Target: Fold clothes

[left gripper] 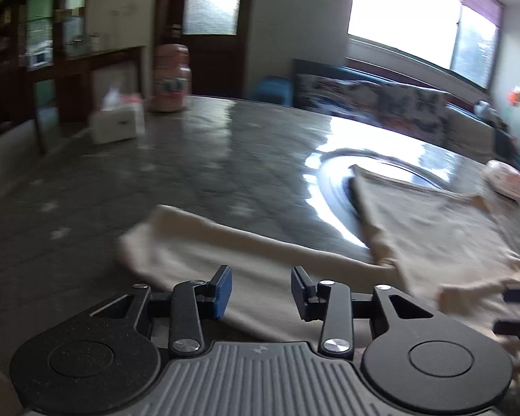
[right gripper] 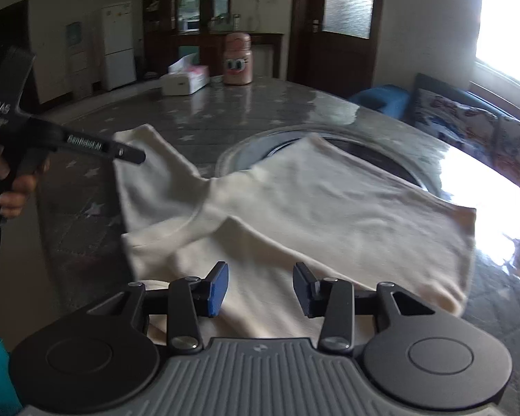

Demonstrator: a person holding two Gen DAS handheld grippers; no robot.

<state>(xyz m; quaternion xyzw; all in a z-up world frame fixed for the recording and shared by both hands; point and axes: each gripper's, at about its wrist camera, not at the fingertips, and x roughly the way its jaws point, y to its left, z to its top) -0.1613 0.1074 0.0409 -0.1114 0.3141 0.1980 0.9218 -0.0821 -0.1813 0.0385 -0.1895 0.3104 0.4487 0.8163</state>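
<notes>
- Left gripper [left gripper: 261, 293]: jaws apart at a middling width, nothing between the pads; cream cloth lies just under and ahead of them.
- Right gripper [right gripper: 261, 289]: likewise part-open and empty, poised over the near edge of the shirt [right gripper: 294, 208].
- The shirt lies spread on the table [right gripper: 225, 118], one sleeve [right gripper: 145, 173] out to the left, its far part over a round inset.
- It looks light, soft and limp, likely to sag and slide on the glossy top; pinch a hem, cuff or shoulder seam.
- Far back: tissue box [right gripper: 185, 81], pink jar [right gripper: 238, 59].
</notes>
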